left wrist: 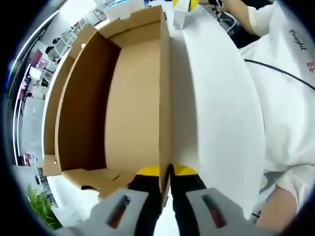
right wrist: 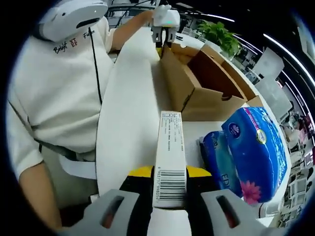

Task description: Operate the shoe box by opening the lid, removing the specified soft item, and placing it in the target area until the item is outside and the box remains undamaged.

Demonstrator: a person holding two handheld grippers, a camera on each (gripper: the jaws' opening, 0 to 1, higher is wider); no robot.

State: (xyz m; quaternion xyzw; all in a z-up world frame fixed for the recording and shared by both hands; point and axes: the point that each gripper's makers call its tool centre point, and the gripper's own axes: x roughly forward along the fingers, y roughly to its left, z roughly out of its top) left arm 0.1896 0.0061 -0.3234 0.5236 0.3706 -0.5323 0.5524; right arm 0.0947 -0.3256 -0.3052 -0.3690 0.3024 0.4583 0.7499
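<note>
Left gripper view: the left gripper (left wrist: pixel 166 173), with yellow-tipped black jaws, is closed on the near edge of a side wall of the brown corrugated cardboard shoe box (left wrist: pixel 128 98); the wall runs straight away between the jaws. The box stands open on a white table (left wrist: pixel 216 108), its bare brown floor and inner walls showing and a flap folded outward at its left. To the right, a person in a white sweatshirt (left wrist: pixel 290 88) stands against the table's edge. At the far end of the table, the right gripper (left wrist: pixel 182 12) appears beside the box's far corner.

In the right gripper view, the right gripper (right wrist: pixel 169 172) is clamped on a long, narrow white carton (right wrist: pixel 170 152) with a printed label and a barcode near the jaws; the carton points away over the table toward the box. Just right of it lie blue plastic-wrapped soft tissue packs (right wrist: pixel 251 152), printed with a pink flower, resting on the table outside the box, near its closest wall. Farther off the open shoe box stands, with the left gripper (right wrist: pixel 165 29) holding its far wall. A green potted plant (right wrist: pixel 219 32) sits beyond it.
</note>
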